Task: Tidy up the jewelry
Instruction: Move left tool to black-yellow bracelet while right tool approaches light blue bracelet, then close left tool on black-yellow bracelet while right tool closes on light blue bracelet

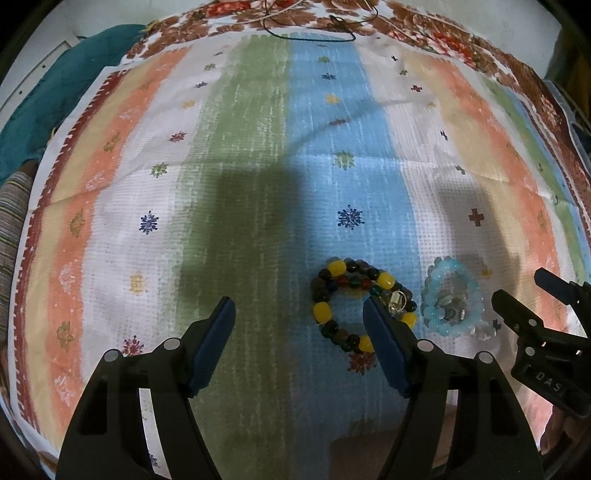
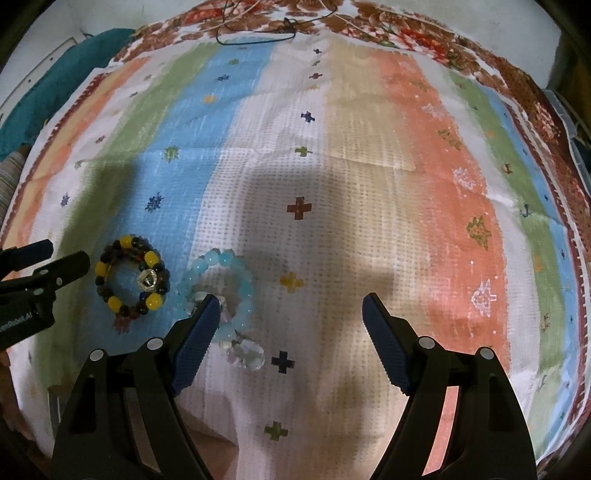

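Both grippers gape wide, holding nothing. The left gripper (image 1: pixel 299 314) hangs beside the multicoloured bead bracelet (image 1: pixel 354 302); the right gripper (image 2: pixel 290 310) beside the pale-blue bead bracelet (image 2: pixel 218 291). Both bracelets lie on the striped cloth (image 2: pixel 369 166).

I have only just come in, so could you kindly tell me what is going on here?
A person is sorting jewellery on a striped, patterned cloth with two hand-held grippers. Both the left gripper and the right gripper point down at the cloth with open jaws, holding nothing. A dark beaded bracelet with yellow beads and a pale blue beaded bracelet lie side by side. A thin dark cord lies at the far edge.
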Demonstrator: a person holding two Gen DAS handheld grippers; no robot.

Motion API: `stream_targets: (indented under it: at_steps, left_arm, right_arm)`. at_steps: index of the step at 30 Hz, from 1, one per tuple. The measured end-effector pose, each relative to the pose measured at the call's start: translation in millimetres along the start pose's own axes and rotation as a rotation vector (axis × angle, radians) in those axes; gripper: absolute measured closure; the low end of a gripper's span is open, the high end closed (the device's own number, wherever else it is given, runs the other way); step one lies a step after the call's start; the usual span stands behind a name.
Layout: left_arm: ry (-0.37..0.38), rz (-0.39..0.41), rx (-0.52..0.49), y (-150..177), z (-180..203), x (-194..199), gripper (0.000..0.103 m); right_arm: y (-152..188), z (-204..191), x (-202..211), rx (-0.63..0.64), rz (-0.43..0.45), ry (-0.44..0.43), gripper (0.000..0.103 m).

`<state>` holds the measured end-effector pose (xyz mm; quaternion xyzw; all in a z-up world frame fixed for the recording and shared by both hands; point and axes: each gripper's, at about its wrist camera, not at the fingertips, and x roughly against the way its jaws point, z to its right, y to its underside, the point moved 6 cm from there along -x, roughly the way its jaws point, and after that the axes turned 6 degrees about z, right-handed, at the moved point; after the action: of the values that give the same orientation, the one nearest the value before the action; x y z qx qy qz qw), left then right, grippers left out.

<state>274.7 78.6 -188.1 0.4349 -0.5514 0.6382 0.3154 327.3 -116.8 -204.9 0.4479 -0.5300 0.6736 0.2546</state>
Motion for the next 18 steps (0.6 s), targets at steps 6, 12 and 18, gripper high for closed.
stream_targets:
  at_steps: [6,12,18]
  left_arm:
    - [-0.005,-0.013,-0.020,0,2,-8,0.034]
    - [0.003,-0.027,-0.003,-3,0,-15,0.040]
    - [0.001,-0.045,-0.004,-4,-2,-25,0.050]
  right_arm:
    - [-2,-1,-7,0.006,-0.007,0.006,0.024]
    - [-5,-2,-15,0.008,-0.017,0.007,0.024]
    - [-7,-5,-22,0.028,-0.022,0.009,0.024]
